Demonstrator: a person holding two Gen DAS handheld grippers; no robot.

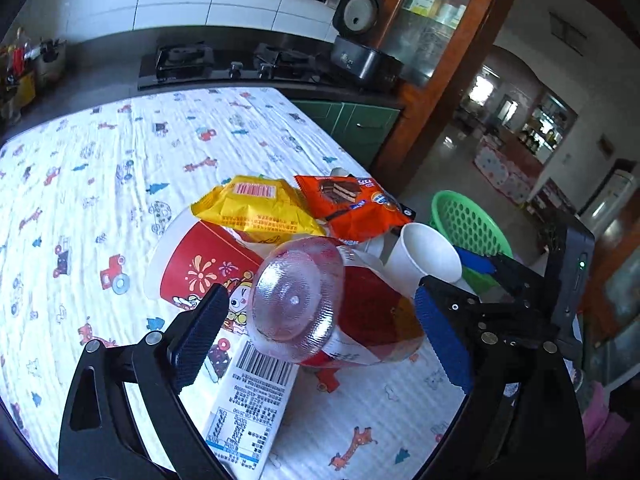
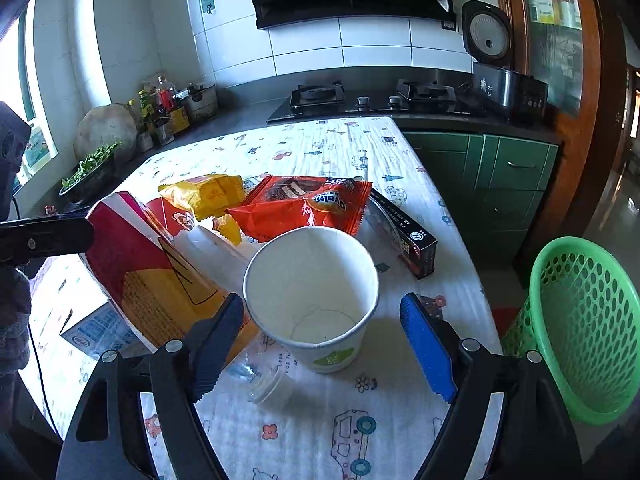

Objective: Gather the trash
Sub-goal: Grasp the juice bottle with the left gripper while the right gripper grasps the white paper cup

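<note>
Nearest the left wrist camera: clear plastic bottle [image 1: 320, 304], base toward the lens, red-and-orange label, lying tilted between the wide-spread fingers of the left gripper [image 1: 316, 340]; pads on either side of it, neither seen touching, so nothing held. Under the bottle, a flat white carton [image 1: 248, 404] with barcode lies on the table [image 1: 100, 152], which carries a cartoon-print cloth. Nearest the right wrist camera: white paper cup [image 2: 316, 300], mouth tipped toward the lens, inside bare apart from a faint ring on its bottom; it sits between the fingers of the right gripper [image 2: 324, 348], also spread wide, no contact visible. The bottle's neck and open mouth show just beside the cup's base. Pile behind, all on the table: large red paper cup [image 1: 200, 264] on its side, interior not visible; yellow snack wrapper [image 1: 252, 208]; orange wafer wrapper [image 1: 352, 208]; dark narrow box [image 2: 404, 236] near the table edge. Green perforated basket [image 2: 580, 332] stands off the table's right edge, below table level; the part of its interior that shows holds nothing, its bottom out of view. Judgement: collection barely begun, if at all; every visible piece of trash is on the table, none in the basket. Both grippers look poised for first pickups, left on bottle, right on cup. Left to do: bottle, two cups, two wrappers, carton, box.
</note>
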